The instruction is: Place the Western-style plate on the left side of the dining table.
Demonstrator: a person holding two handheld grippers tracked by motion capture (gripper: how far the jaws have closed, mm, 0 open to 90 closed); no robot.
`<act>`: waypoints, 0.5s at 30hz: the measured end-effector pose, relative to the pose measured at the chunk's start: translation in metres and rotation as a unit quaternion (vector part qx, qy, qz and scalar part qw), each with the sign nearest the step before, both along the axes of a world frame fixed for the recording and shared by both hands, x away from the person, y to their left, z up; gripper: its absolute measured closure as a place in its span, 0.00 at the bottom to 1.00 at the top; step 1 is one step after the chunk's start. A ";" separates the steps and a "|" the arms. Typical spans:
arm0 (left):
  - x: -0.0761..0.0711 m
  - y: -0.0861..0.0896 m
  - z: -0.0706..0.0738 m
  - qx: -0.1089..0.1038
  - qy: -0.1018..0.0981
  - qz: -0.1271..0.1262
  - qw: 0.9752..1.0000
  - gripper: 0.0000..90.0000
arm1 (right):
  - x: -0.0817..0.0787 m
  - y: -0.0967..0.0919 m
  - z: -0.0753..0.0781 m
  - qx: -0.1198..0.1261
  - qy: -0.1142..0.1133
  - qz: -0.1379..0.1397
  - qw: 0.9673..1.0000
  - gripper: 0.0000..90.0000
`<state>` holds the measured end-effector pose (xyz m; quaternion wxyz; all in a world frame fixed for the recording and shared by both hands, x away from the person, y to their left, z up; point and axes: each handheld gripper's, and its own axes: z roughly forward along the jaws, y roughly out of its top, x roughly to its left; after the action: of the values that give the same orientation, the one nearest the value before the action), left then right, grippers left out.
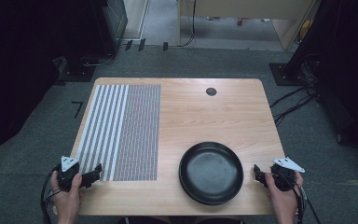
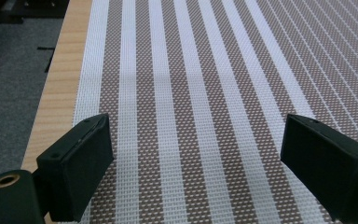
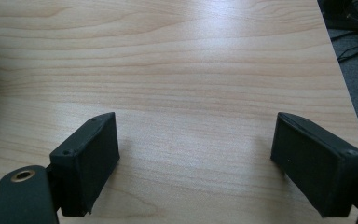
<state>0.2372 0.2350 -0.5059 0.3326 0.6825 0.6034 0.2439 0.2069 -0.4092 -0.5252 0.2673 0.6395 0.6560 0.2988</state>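
The placemat (image 1: 123, 131) lay flat on the left half of the wooden table (image 1: 200, 112), its near edge just under the left gripper (image 1: 94, 173), and it was the thing nearest to being worked. It was a woven sheet — broad white and brown stripes on its left part, fine close lines on its right — and in the left gripper view the placemat (image 2: 205, 93) showed an open, mesh-like weave. I judged it light, thin and limp: it would likely droop or fold if lifted by one point, and slide easily on the smooth tabletop. A corner or the near edge looked the sensible place to pinch, since the flat middle offered nothing to get a jaw under.

The left gripper (image 2: 193, 158) stood with its jaws spread wide over the stripes, nothing between them. The right gripper (image 1: 259, 174) sat at the table's right edge, likewise spread and empty; in its own view the right gripper (image 3: 196, 158) looked along bare, pale wood grain (a faint sheen on it).

Between the two lay a black plate (image 1: 211, 172) — round, shallow, with a raised rim and a dull finish, probably rigid and far heavier than the mat. It sat near the front edge, apart from the placemat. A small dark round grommet (image 1: 211, 91) marked the table's far side.
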 end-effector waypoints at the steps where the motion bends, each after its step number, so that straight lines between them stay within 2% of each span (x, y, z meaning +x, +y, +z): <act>1: 0.000 -0.001 0.001 -0.001 -0.001 -0.001 1.000 0.10 | 0.000 -0.001 0.000 0.005 -0.001 -0.002 1.000 0.16; 5: 0.000 -0.009 0.006 -0.006 -0.001 -0.014 1.000 0.10 | -0.002 -0.008 0.003 0.044 -0.013 -0.005 0.999 0.18; 8: 0.001 -0.015 0.010 -0.009 -0.002 -0.023 1.000 0.10 | -0.005 -0.009 0.010 0.044 -0.031 -0.011 0.998 0.18; 15: 0.002 -0.037 0.018 -0.016 0.001 -0.049 0.999 0.10 | -0.009 -0.002 0.024 0.041 -0.042 0.000 0.998 0.18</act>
<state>0.2390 0.1985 -0.4884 0.3545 0.7062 0.5733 0.2167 0.1978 -0.4113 -0.5011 0.2684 0.6369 0.6312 0.3520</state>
